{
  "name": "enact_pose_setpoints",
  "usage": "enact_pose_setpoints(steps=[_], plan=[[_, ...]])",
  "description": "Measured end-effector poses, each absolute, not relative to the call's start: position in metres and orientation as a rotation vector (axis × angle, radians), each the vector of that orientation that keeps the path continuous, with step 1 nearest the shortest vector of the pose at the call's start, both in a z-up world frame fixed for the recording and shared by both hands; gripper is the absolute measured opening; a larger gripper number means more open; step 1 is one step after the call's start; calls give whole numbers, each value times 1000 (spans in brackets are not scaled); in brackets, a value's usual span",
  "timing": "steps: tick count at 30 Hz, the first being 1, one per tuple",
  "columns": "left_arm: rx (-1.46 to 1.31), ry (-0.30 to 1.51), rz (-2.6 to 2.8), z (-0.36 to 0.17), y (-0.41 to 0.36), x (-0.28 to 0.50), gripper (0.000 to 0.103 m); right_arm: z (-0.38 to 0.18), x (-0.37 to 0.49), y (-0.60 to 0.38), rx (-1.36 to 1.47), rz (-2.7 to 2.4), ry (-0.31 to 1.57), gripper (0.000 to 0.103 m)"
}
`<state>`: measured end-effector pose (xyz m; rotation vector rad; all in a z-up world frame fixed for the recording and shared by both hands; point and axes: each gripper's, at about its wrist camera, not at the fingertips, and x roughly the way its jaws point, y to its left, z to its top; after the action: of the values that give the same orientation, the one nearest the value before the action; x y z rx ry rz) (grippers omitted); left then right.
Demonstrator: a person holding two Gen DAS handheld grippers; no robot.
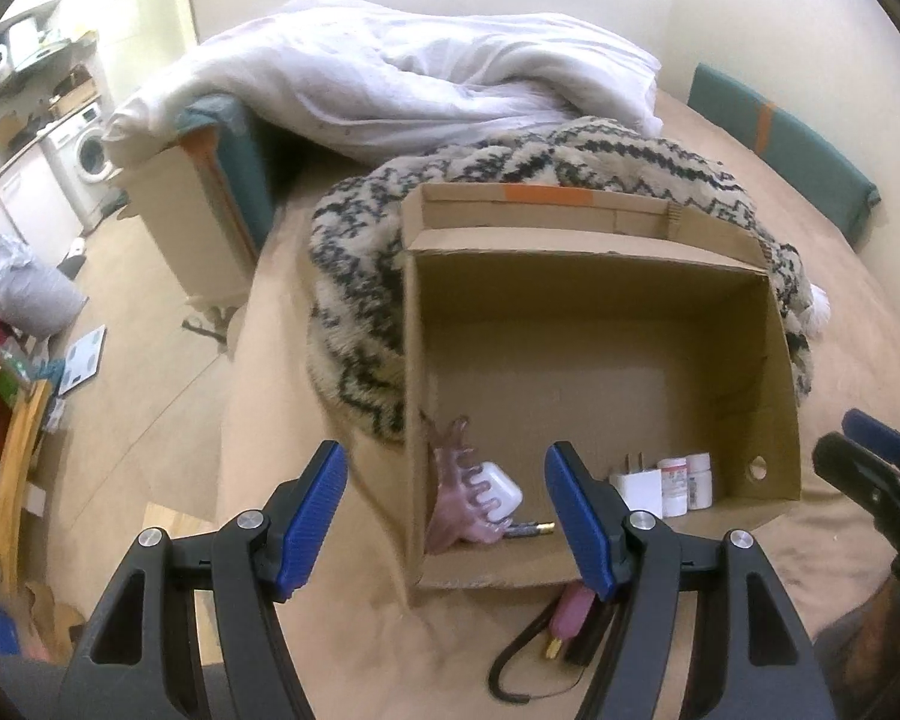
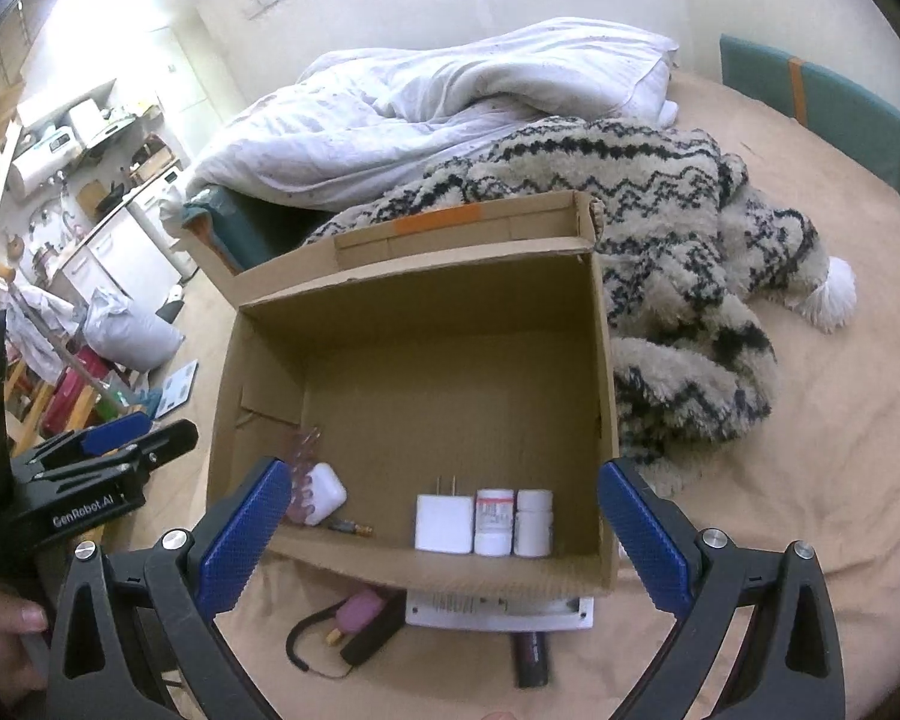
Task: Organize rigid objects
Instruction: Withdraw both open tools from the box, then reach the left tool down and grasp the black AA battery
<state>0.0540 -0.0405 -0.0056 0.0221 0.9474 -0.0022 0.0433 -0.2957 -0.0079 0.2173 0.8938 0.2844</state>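
Above the bed (image 2: 810,480), both the left gripper (image 1: 450,510) and right gripper (image 2: 444,534) had jaws open and empty. Inside the cardboard box (image 2: 606,420) sat a charger (image 2: 444,522), two bottles (image 2: 513,522) and a hair claw (image 1: 456,498).

Left gripper (image 1: 447,519) and right gripper (image 2: 444,531), both angled downward, jaws standing apart and empty; a hand (image 2: 0,630) grasps the left handle.

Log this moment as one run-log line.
left tongs: open, empty | right tongs: open, empty | cardboard box: hair claw, earbud case, charger, two bottles inside | outside box: pink item, black cord
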Motion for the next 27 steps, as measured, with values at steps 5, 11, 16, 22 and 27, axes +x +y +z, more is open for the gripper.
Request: enact_pose_setpoints(steps=[5,11,16,22,27], plan=[[-1,974,19,-8,-30,42,66,-10,30,-297,217,278,913,103],[-27,992,46,-14,-21,27,66,-18,18,-304,246,257,949,103],[-27,1017,71,-27,-19,24,66,-31,15,-312,311,223,1002,103],[-16,1143,2,-53,-30,24,66,-42,18,-314,332,197,1050,103],[-24,1292,-126,-88,-55,26,53,-47,20,-312,331,194,1073,103]])
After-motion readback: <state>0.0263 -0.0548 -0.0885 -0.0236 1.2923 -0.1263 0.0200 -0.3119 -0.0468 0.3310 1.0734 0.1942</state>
